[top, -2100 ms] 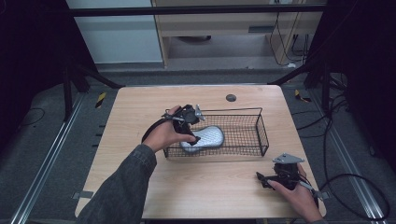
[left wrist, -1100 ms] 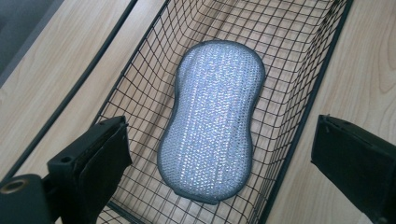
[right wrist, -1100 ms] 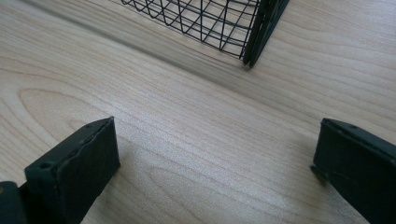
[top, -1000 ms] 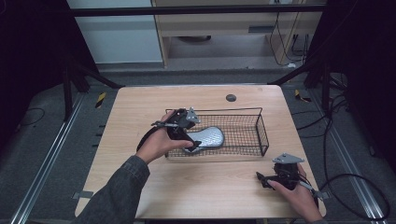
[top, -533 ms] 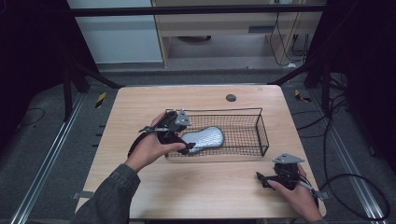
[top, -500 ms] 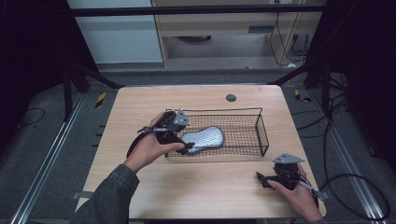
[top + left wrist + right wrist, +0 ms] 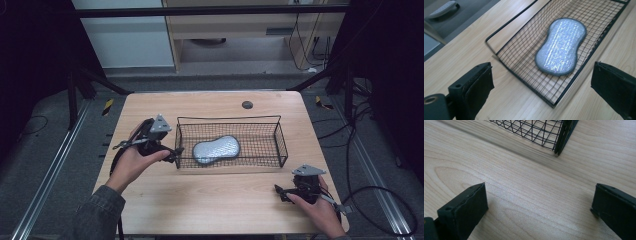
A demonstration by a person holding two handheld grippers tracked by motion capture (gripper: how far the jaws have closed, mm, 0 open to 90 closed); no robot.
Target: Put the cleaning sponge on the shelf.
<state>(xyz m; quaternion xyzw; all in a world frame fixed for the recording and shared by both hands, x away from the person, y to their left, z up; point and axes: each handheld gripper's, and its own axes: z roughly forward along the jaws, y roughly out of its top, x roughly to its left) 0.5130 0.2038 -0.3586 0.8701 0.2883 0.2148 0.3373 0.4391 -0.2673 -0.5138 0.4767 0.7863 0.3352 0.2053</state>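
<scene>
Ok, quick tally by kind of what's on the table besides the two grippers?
Wire basket: 1
Silver scrub pad, lying in the basket: 1
Small dark round thing on the far side of the table, too small to identify: 1
Total: 3

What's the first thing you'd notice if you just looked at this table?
A shiny silver sponge lying flat inside a black wire basket in the middle of the wooden table. At the basket's left end a hand holds the left gripper, its jaws open and empty; the right gripper rests near the front right corner.
</scene>
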